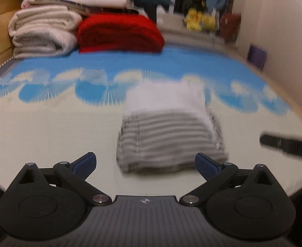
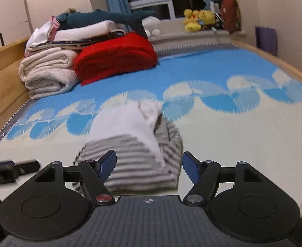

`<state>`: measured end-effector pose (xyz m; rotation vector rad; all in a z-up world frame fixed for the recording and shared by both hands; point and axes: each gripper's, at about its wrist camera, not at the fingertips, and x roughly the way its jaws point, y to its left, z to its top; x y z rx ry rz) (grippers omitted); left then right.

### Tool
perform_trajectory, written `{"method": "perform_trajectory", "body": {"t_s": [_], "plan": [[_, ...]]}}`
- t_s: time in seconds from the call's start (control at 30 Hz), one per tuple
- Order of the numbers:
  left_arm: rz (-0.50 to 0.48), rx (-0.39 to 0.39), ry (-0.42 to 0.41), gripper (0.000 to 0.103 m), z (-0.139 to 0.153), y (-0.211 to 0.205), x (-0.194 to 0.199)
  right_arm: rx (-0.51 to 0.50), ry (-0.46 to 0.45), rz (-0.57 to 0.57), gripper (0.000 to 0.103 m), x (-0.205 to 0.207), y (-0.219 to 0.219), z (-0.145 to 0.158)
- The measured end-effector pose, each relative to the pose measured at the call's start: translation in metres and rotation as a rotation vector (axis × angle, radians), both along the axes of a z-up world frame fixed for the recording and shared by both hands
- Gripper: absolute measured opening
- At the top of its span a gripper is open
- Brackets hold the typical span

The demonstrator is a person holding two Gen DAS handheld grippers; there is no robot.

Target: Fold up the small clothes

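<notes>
Striped top: we see a small grey-and-white striped top (image 1: 171,142) lying folded in a neat bundle on the cream part of the bed cover (image 1: 54,135), close in front of both our grippers.
White piece: a white cloth (image 2: 128,121) sits on the striped bundle; it is too blurry for us to say whether it is part of the same top.
Left gripper: our left gripper (image 1: 145,163) has its blue tips wide apart and holds nothing; it hangs just before the bundle.
Right gripper: our right gripper (image 2: 149,165) is spread too, empty, with the bundle between its tips in this view.
Why like this: we think the folding is nearly done, so both grippers are free.
Around us: a red blanket (image 2: 116,55) and a pile of cream blankets (image 2: 48,72) sit far back by the wooden bed frame (image 2: 5,72).
More things: a blue shark toy (image 2: 101,18) lies on the pile, and yellow plush toys (image 2: 200,19) sit on the sill.
In the way: nothing lies between us and the top.
</notes>
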<state>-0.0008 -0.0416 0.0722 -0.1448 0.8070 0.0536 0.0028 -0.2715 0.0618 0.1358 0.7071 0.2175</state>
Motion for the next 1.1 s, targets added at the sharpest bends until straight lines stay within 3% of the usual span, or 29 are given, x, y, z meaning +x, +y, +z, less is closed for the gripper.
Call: {"method": "perform_trajectory", "body": {"t_s": [0.07,0.13,0.2,0.37,0.77,1.1], "plan": [[0.007,-0.013,0.118,0.102,-0.015,-0.009,0.007,-0.049,0.017,0.012,0.072,-0.002,0.011,-0.01],[0.018,-0.034,0.083,0.102,-0.013,-0.01,0.009,-0.069,-0.004,0.029,0.073,-0.002,0.018,-0.01],[0.027,0.015,0.053,0.102,-0.01,-0.013,0.012,-0.09,-0.004,0.041,0.074,0.003,0.024,-0.014],[0.063,-0.026,0.086,0.102,-0.016,-0.001,0.02,-0.121,0.016,0.059,0.074,0.009,0.035,-0.024],[0.063,-0.034,0.077,0.102,-0.018,0.004,0.03,-0.145,0.008,0.061,0.085,0.012,0.05,-0.027],[0.065,-0.029,0.085,0.102,-0.02,0.006,0.032,-0.155,0.006,0.063,0.085,0.013,0.052,-0.029]]}}
